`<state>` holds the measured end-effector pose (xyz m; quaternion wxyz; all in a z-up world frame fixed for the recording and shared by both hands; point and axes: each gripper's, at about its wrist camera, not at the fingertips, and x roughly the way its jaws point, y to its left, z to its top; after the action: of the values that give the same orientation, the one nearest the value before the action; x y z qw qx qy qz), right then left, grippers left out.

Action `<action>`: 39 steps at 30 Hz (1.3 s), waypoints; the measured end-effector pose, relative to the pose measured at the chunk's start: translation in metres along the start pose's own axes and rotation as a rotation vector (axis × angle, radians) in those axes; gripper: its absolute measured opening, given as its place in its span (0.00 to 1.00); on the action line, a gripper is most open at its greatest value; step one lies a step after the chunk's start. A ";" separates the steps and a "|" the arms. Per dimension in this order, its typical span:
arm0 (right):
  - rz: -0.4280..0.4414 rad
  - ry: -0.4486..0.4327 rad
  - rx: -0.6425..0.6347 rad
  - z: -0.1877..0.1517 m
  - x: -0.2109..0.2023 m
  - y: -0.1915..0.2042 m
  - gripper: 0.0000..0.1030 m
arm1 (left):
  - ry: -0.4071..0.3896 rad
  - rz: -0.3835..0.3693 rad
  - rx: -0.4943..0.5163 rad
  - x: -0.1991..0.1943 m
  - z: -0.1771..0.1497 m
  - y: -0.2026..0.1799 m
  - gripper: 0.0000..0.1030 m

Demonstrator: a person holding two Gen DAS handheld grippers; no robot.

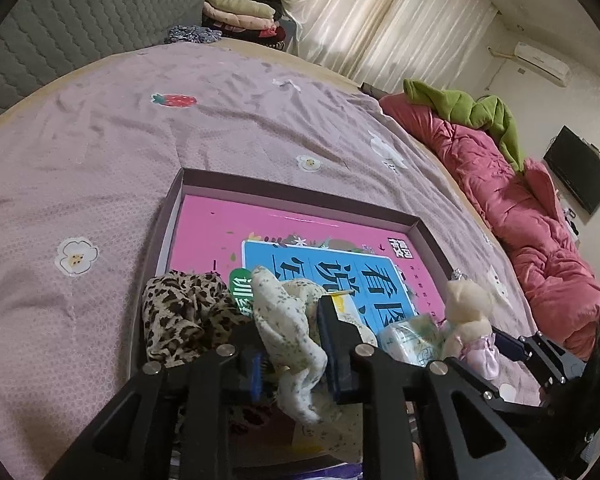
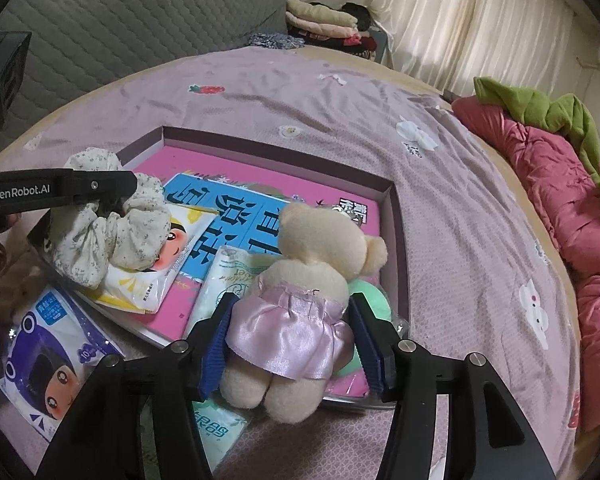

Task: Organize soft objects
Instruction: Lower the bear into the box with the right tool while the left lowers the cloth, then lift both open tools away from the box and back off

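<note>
- Bed (image 1: 100, 152) with a mauve sheet fills both views; red quilt (image 1: 520, 200) and green garment (image 1: 480, 112) bunched along its right edge.
- Shallow box (image 2: 396, 216) sits on the sheet, pink-and-blue printed sheet (image 2: 240, 208) flat on its floor.
- Tissue packs: yellow one (image 2: 156, 276) in the box under the scrunchie, purple one (image 2: 48, 360) outside the box at lower left, pale green one (image 2: 228, 276) just left of the bear.
- Plush bear (image 2: 312, 264) in a lilac satin skirt, back to the right wrist camera, head leaning away over the box's near right part. A green ball (image 2: 370, 294) shows behind its right side.
- Right gripper (image 2: 296, 344): fingers straddle the bear at skirt level, medium spread. Left blue pad (image 2: 216, 348) is touching or nearly touching the skirt; right pad stands clear with a gap. Not clamped.
- Floral cream scrunchie (image 1: 292, 336) lies in the box's near left part, partly on the yellow pack, beside a leopard-print scrunchie (image 1: 180, 312).
- Left gripper (image 1: 296, 356): narrow gap, floral scrunchie's fabric passes between the fingers and droops below. Whether the pads are pressing it, cannot tell from either view.
</note>
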<state>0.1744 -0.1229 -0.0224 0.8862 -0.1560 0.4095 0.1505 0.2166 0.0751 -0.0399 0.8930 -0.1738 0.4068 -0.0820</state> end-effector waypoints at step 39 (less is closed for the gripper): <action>-0.026 -0.061 0.019 0.000 -0.015 -0.009 0.67 | -0.068 0.266 0.258 -0.017 0.000 -0.027 0.61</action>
<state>0.1692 -0.1332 -0.0093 0.9017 -0.1483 0.3814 0.1396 0.2054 0.0553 -0.0181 0.9241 -0.0052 0.3820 -0.0087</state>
